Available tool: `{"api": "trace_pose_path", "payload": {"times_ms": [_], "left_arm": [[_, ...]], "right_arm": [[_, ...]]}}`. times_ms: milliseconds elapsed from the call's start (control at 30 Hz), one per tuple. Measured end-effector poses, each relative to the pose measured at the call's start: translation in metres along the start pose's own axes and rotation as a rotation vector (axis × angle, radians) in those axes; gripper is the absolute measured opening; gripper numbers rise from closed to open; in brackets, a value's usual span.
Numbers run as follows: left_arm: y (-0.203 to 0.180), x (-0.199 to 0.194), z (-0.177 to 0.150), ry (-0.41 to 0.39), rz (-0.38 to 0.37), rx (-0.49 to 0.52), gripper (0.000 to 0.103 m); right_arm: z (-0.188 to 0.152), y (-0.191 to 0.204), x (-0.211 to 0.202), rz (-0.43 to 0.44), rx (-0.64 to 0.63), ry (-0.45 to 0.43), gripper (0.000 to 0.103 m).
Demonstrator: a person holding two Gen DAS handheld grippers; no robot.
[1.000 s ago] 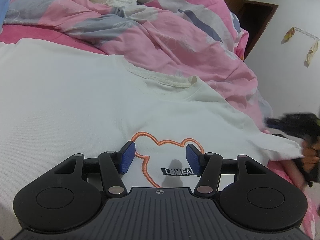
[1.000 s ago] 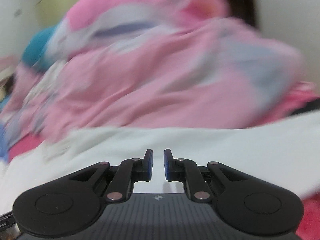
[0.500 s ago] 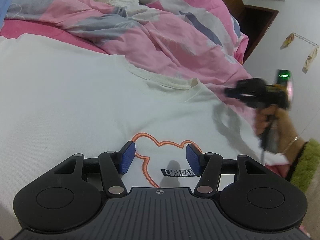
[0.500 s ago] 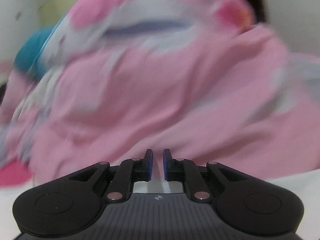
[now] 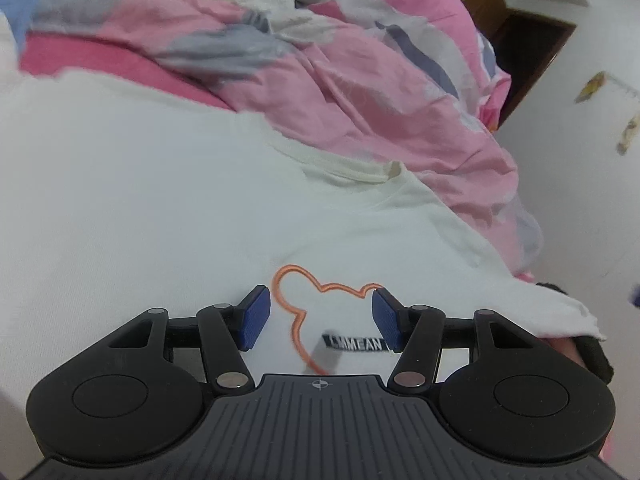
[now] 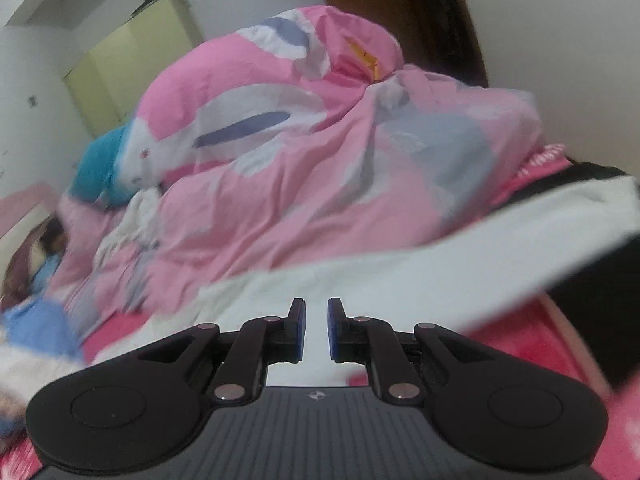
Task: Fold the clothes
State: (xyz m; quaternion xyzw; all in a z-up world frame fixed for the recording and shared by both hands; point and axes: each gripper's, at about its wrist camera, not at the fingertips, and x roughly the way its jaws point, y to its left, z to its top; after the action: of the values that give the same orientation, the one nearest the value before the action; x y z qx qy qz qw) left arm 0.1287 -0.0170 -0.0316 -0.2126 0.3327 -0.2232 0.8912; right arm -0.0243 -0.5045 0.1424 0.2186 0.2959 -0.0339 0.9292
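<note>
Fabric of a white T-shirt (image 5: pixel 160 208) lay spread flat on the bed, its ribbed collar (image 5: pixel 344 168) toward twelve o'clock against the rumpled pink duvet (image 5: pixel 360 92), an orange bear outline (image 5: pixel 320 300) and a small black label (image 5: pixel 356 345) on its chest. The left gripper (image 5: pixel 320 320) hovered over that print with its blue pads (image 5: pixel 256 316) spread wide and holding nothing. The right gripper (image 6: pixel 316 330) had its jaws drawn almost together with a narrow gap, white cloth (image 6: pixel 360 276) lying just ahead of the tips; whether they pinched it could not be told.
</note>
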Motion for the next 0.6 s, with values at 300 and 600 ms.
{"api": "trace_pose_path", "payload": {"times_ms": [300,600], "left_arm": [[0.019,-0.178,-0.036,0.123,0.012,0.025,0.059],[0.051,-0.277,-0.142,0.160,0.057,-0.076,0.059]], "right_arm": [[-0.128,0.018,-0.083,0.201,0.119,0.171,0.018],[-0.273,0.067,-0.056,0.404,0.197,0.360,0.018]]}}
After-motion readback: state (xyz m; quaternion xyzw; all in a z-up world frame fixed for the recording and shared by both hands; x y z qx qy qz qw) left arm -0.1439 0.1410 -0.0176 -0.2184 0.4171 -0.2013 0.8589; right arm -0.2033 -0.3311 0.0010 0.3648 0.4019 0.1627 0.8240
